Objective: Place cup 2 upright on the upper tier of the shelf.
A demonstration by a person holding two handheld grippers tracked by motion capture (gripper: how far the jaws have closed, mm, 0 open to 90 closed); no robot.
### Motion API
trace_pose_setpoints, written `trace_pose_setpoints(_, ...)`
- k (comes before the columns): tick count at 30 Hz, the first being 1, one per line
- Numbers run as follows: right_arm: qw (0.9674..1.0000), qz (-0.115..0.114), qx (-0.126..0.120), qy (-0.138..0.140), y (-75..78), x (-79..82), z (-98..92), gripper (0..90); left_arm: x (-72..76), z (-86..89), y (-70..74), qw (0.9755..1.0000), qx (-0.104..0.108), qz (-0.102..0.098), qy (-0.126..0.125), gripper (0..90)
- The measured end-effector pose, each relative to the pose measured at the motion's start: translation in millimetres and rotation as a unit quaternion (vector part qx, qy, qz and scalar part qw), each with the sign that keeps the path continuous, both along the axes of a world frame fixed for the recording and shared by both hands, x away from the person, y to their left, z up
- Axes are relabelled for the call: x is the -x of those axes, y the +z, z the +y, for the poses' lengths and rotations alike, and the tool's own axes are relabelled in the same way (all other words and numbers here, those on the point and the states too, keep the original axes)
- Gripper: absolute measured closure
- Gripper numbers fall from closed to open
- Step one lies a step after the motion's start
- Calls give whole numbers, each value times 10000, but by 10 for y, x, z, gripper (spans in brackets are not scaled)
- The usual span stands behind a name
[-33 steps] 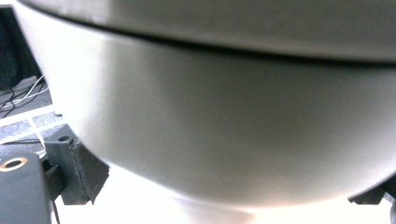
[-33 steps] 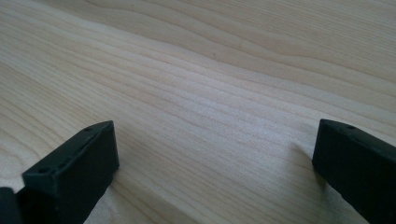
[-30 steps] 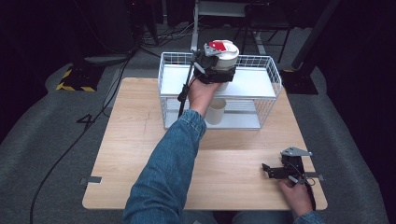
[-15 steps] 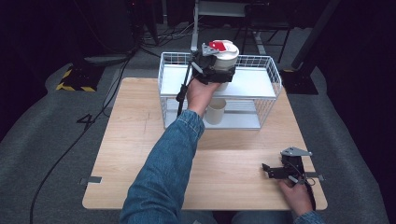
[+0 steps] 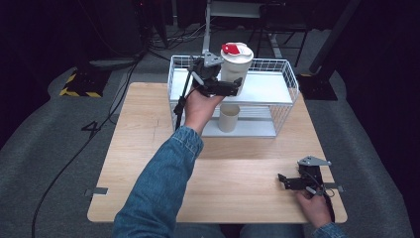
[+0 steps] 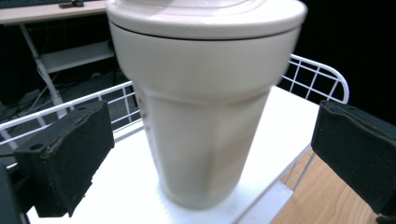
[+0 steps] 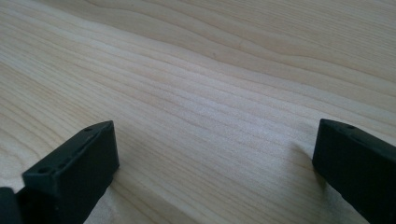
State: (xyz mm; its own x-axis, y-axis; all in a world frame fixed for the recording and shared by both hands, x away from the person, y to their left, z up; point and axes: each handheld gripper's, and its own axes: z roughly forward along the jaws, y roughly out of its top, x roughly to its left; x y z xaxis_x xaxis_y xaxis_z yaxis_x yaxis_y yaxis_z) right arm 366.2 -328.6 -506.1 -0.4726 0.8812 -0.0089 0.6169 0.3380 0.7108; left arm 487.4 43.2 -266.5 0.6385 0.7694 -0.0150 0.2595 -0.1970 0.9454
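A cream tumbler with a red and white lid stands upright on the white top shelf of a wire rack at the table's far side. My left gripper is open, one jaw on each side of the tumbler. In the left gripper view the tumbler stands between the pads with a gap on both sides. My right gripper lies low over the front right of the table, open, with only bare wood between its jaws.
A second, lidless beige cup stands on the rack's lower shelf, just under the left hand. The denim-sleeved left arm reaches across the middle of the wooden table. A cable hangs from the left gripper beside the rack.
The left hand has drawn back a little toward the rack's near left, and the tumbler has stayed on the top shelf. The right hand and gripper have not moved.
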Motion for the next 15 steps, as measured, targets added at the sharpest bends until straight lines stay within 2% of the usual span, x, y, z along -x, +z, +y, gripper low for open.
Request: trace_pose_setpoints(15, 10000, -1, 7, 36, 0, -5, -3, 2, 489, 245, 41, 9998, 77, -79, -159, 0)
